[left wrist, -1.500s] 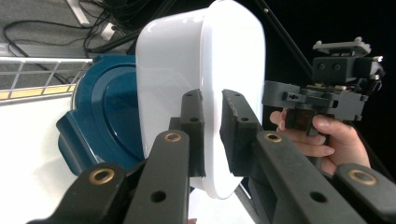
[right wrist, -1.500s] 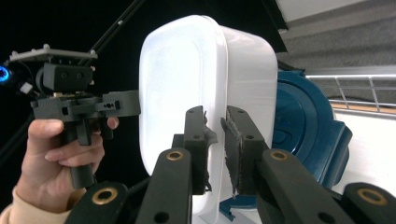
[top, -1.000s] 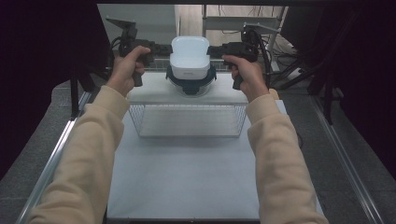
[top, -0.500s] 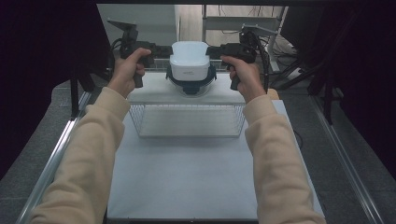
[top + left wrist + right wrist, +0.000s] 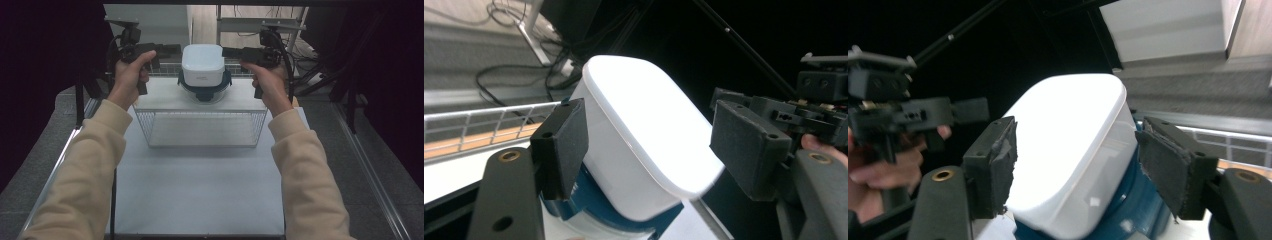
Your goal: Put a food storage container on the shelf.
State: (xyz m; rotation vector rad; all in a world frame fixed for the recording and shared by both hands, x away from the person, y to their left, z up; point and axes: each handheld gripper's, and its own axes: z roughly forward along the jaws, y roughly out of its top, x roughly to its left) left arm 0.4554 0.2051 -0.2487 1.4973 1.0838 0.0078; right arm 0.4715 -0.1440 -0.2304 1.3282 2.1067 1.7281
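Observation:
A white box (image 5: 202, 64) stands upside down on its dark blue clip lid (image 5: 204, 91) on the white top of a wire rack (image 5: 202, 127). My left gripper (image 5: 171, 50) is just left of the box and my right gripper (image 5: 231, 51) just right of it, each pointing inward. Both pairs of jaws have just been opening and stand open. In the left gripper view the box (image 5: 644, 145) lies between the spread pads (image 5: 561, 145) without being pressed. In the right gripper view the box (image 5: 1073, 145) likewise sits between the pads (image 5: 1173, 170), untouched.
The wire rack stands on a white table (image 5: 200, 195) with metal rails along both sides. Behind the rack are a metal frame (image 5: 260, 24) and loose cables on the floor. Each gripper view shows the other gripper beyond the box.
Both grippers let go of the box's sides: their jaws opened and the hands drew slightly apart and upward. The box stays on the rack top.

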